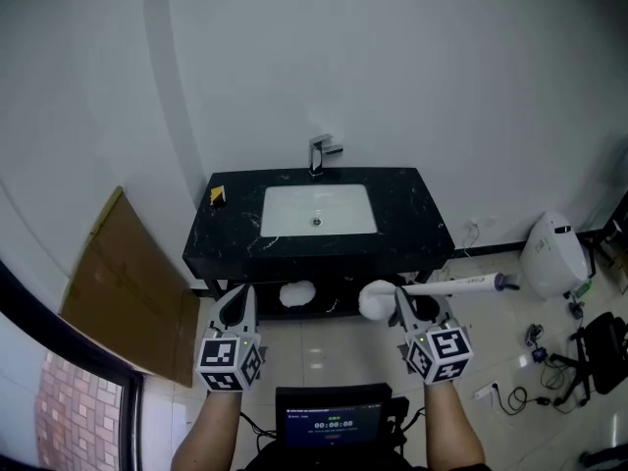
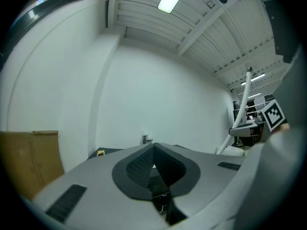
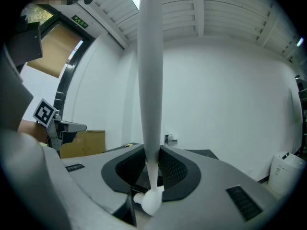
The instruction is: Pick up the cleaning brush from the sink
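Observation:
The cleaning brush (image 1: 432,288) is white, with a round head at its left end and a long handle that runs right to a purple tip. It lies crosswise in my right gripper (image 1: 402,299), which is shut on the handle close to the head. In the right gripper view the handle (image 3: 149,80) rises straight up between the pads of that gripper (image 3: 152,153). My left gripper (image 1: 238,300) is level beside it, shut and empty; its jaws (image 2: 153,150) meet in the left gripper view. Both hang in front of the black counter, short of the white sink (image 1: 285,214).
A faucet (image 1: 320,152) stands behind the sink and a small yellow thing (image 1: 217,195) lies on the counter (image 1: 412,214) at its left. Cardboard (image 1: 118,283) leans at the left wall. A white appliance (image 1: 554,253) and cables (image 1: 549,361) are on the floor at right.

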{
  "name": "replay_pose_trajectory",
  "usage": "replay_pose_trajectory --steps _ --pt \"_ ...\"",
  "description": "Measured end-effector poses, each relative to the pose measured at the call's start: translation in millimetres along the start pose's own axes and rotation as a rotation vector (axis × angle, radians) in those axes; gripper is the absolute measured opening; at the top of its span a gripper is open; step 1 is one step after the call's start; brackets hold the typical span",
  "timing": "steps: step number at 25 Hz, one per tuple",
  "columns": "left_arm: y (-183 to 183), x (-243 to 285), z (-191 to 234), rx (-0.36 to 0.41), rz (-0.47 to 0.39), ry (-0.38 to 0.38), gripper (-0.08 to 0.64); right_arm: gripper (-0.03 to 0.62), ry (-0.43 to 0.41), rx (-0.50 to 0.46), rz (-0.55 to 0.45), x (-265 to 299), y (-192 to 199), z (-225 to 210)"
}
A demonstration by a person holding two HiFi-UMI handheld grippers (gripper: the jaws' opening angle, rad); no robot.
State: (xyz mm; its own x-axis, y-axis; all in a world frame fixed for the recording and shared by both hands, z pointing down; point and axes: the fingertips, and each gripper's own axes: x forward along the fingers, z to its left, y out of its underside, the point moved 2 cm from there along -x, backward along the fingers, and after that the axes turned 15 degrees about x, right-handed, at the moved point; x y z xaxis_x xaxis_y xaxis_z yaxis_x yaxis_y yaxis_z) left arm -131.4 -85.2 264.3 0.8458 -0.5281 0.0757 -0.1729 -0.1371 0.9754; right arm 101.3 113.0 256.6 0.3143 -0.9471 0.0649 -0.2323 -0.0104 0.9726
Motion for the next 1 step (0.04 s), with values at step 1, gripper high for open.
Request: replay_pose_trajectory --steps 1 --pt "0.2 0.5 -0.2 -0.004 0.002 -0.002 0.009 0.078 0.003 0.000 0.000 -0.3 -0.4 -1.3"
